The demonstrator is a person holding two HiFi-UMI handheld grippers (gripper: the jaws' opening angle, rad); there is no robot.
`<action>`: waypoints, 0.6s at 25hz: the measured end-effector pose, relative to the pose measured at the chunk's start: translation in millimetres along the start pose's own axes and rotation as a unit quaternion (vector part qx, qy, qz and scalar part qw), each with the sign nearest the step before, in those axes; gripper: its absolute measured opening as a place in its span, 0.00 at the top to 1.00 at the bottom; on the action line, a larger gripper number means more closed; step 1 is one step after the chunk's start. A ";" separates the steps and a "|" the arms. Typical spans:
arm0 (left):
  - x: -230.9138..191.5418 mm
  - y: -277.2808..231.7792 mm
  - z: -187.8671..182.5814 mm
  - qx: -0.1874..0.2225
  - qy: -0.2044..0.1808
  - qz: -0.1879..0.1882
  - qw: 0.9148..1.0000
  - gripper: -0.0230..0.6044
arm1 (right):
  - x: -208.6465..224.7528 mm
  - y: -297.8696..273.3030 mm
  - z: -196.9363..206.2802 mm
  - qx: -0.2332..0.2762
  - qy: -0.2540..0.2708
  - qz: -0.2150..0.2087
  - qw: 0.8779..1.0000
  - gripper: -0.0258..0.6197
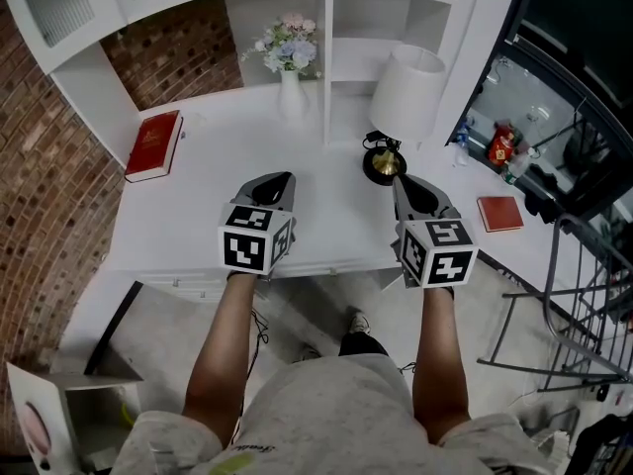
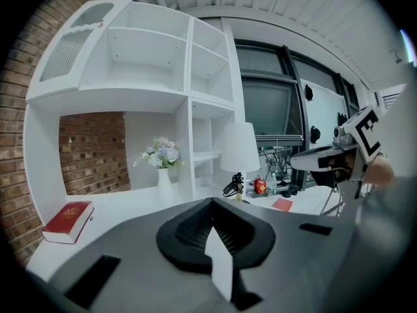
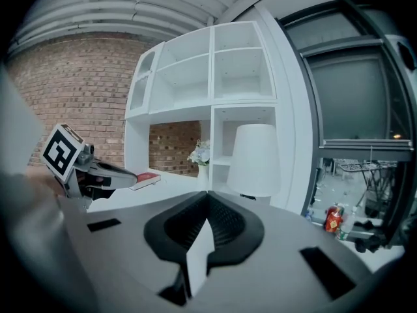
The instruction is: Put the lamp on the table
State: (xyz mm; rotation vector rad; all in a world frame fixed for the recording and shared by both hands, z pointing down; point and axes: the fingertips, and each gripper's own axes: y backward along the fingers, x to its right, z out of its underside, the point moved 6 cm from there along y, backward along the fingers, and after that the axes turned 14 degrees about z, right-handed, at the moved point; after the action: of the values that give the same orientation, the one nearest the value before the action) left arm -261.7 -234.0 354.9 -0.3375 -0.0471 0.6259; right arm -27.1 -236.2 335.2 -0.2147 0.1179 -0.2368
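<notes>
White desk [image 1: 198, 201] holds the lamp [image 1: 407, 89] just beyond my right gripper [image 1: 399, 182]; it and my left gripper [image 1: 285, 178] are closed, empty.

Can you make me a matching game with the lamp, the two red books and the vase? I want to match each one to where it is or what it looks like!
Things:
1. lamp
2. big red book
3. vase
4. small red book

Clues:
A. holds flowers
B. lies flat at the left end of the desk
C. white on top, black at the foot
D. lies far to the right, past the lamp

Right pairs: 1-C, 2-B, 3-A, 4-D.
</notes>
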 end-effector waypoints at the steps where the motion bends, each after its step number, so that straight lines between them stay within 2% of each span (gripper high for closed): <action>1: -0.2 1.2 -0.1 0.000 -0.001 0.000 1.000 0.97 | -0.7 0.6 0.6 -0.001 0.001 -0.001 1.000 0.95; 15: 6.0 -0.2 -4.8 0.004 -0.004 0.006 1.000 0.97 | 3.9 5.7 1.4 -0.003 0.001 0.000 1.000 0.95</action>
State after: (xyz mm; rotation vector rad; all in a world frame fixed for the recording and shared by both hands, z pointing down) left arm -256.0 -232.1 350.1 -0.3278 -0.0506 0.6392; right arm -21.9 -231.5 334.9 -0.2198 0.1197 -0.2357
